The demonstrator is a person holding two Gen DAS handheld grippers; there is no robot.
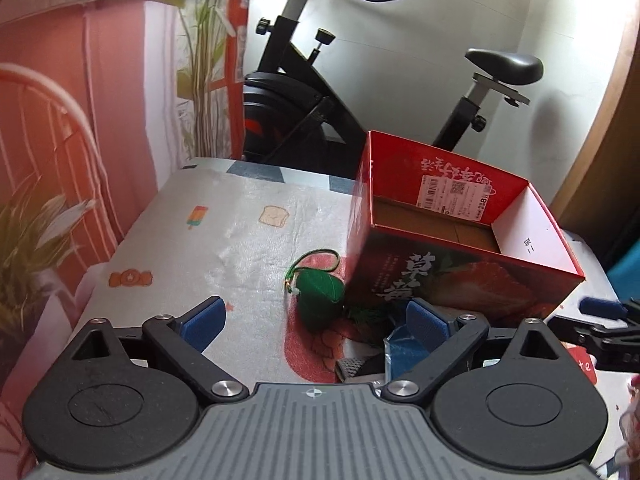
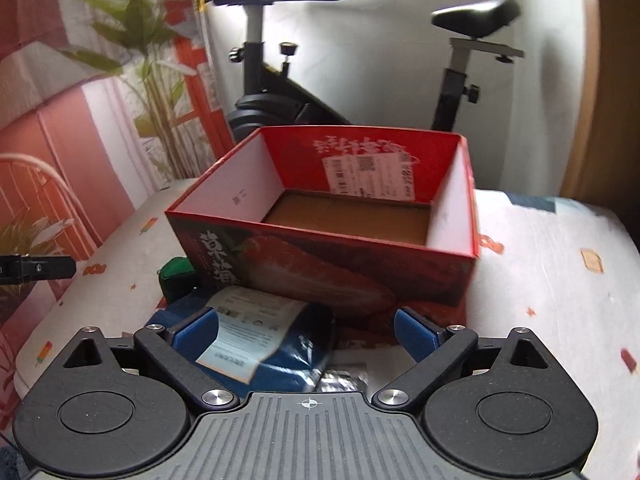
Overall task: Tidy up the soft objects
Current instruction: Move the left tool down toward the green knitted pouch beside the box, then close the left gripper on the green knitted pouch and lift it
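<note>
While both grippers sit low over the table (image 1: pixel 248 216), neither has anything clamped. Left gripper (image 1: pixel 316 320): jaws spread wide, blue pads (image 1: pixel 202 322) well apart, nothing pressed between them. Ahead of it, in the gap, lies a small green plush pouch (image 1: pixel 320 294) with a green-and-gold cord loop (image 1: pixel 320 260), resting on the patterned table cover and just beside the near left corner of the red box (image 1: pixel 460 272); whether it actually touches the box wall I can't tell. Right gripper (image 2: pixel 306 330): jaws also wide, pads not pressing anything. A blue plastic-wrapped soft pack (image 2: pixel 280 344) with a white printed label (image 2: pixel 248 328) lies on the table between the fingers, closer to the left pad, which looks right beside the wrapper's edge; contact unclear. Pack sits directly in front of the red box's near wall, green pouch to its left in the right wrist view (image 2: pixel 178 276). Red box is open-topped, upright, strawberry print on the outside, brown cardboard floor (image 2: pixel 352 220) visible inside, a white shipping label (image 2: pixel 368 176) on the far inner wall. No soft items inside it. Right gripper's tip shows at the right edge of the left wrist view (image 1: pixel 600 322). Exercise bike (image 1: pixel 304 92) stands behind the table, printed pink backdrop (image 1: pixel 60 100) to the left. Right view slightly motion-blurred.
</note>
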